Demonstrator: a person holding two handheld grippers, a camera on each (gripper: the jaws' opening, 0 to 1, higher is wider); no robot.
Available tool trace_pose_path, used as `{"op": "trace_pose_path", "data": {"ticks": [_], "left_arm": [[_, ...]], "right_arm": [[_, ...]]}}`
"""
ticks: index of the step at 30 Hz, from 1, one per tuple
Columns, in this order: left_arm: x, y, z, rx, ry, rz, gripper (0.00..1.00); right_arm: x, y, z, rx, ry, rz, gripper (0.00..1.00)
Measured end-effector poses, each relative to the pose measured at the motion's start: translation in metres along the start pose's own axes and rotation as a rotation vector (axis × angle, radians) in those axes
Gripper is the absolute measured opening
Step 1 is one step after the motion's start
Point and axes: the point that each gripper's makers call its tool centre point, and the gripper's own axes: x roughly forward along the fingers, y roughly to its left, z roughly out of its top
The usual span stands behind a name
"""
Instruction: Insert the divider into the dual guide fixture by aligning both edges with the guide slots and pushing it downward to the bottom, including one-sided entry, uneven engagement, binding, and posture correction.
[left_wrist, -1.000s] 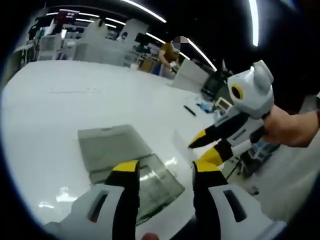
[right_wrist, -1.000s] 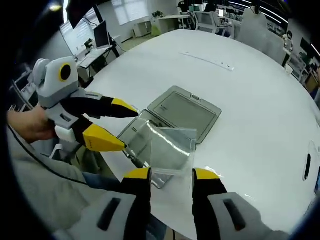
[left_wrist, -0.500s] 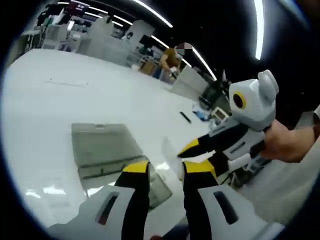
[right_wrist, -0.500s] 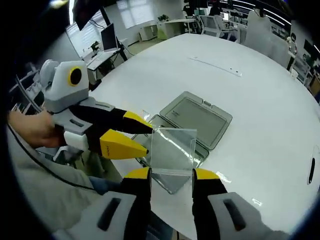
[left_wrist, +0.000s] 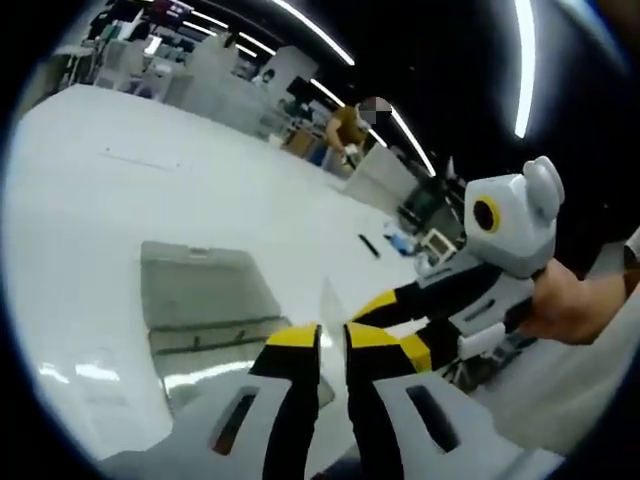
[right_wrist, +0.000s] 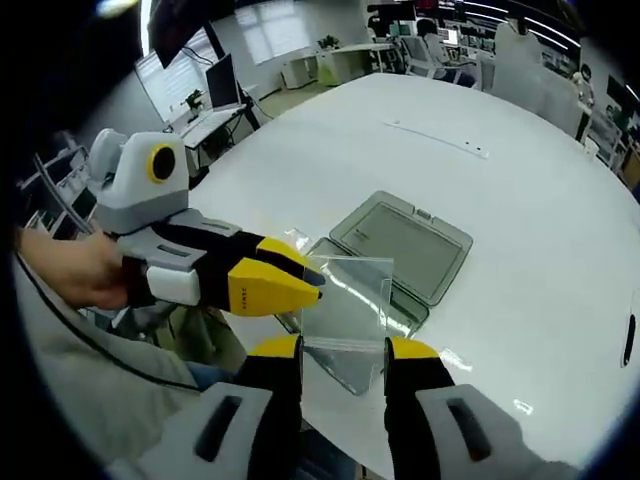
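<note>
A clear square divider (right_wrist: 345, 295) hangs in the air above the table's near edge. My right gripper (right_wrist: 343, 347) is shut on its lower edge. My left gripper (right_wrist: 312, 275) reaches in from the left, its yellow tips pinched on the divider's left edge. In the left gripper view the divider (left_wrist: 328, 295) is a thin edge-on sliver rising between my left gripper's (left_wrist: 333, 335) nearly touching jaws, and the right gripper (left_wrist: 392, 325) comes in from the right. The grey see-through fixture (right_wrist: 410, 235) lies flat on the white table, its lid open, behind the divider; it also lies left of my jaws (left_wrist: 195, 290).
The round white table (right_wrist: 520, 160) stretches far beyond the fixture. A small black object (left_wrist: 370, 245) lies near its far side. A hand (right_wrist: 70, 270) holds the left gripper. Desks with monitors (right_wrist: 215, 85) stand past the table, and a person (left_wrist: 345, 125) stands in the background.
My left gripper's jaws have shut onto the divider's edge. The right gripper has lifted the divider a little off the fixture toward the table's near edge.
</note>
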Motion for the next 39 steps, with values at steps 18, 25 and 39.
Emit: {"op": "trace_pose_path", "data": {"ticks": [18, 25, 39], "left_arm": [[0.0013, 0.0032, 0.0031, -0.077, -0.037, -0.004, 0.0], [0.0033, 0.0013, -0.0006, -0.087, -0.02, -0.01, 0.0], [0.0037, -0.0021, 0.0013, -0.104, -0.019, -0.033, 0.0]], "right_arm": [[0.003, 0.0049, 0.0058, 0.099, -0.036, 0.027, 0.27], [0.0025, 0.0059, 0.0031, 0.126, -0.041, 0.025, 0.27], [0.0008, 0.0072, 0.0054, 0.143, -0.058, 0.025, 0.27]]}}
